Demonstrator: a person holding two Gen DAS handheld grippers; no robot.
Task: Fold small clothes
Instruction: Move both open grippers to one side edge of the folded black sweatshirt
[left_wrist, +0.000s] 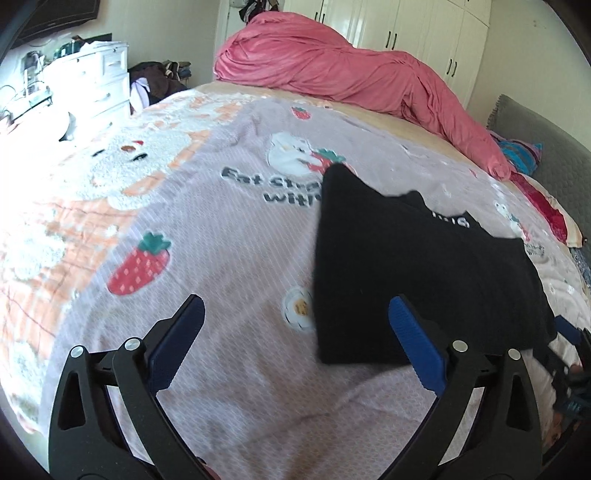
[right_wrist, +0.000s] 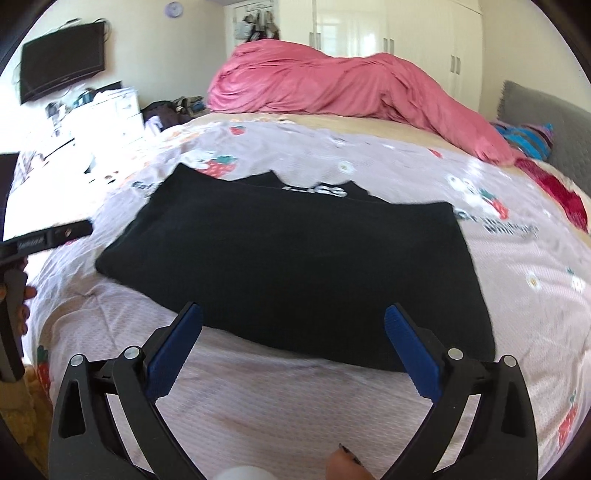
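Both your left gripper (left_wrist: 295, 325) and right gripper (right_wrist: 293, 328) stand wide and empty above the bedspread (left_wrist: 221, 229), with the folded black garment (right_wrist: 295, 258) lying flat, long axis crosswise, directly ahead of the right jaws and right of the left ones.

Your left wrist camera looks forward and down between its blue-padded black fingers (left_wrist: 417, 334) from the bed's near edge, close over the pale lilac strawberry-print bedspread (left_wrist: 221, 229). Your right wrist camera faces the same way from further right, just behind the folded black garment (right_wrist: 295, 266). Both views share that garment, the crumpled pink duvet (left_wrist: 354, 77) along the bed's far edge, and the white wardrobe doors (right_wrist: 424, 37).
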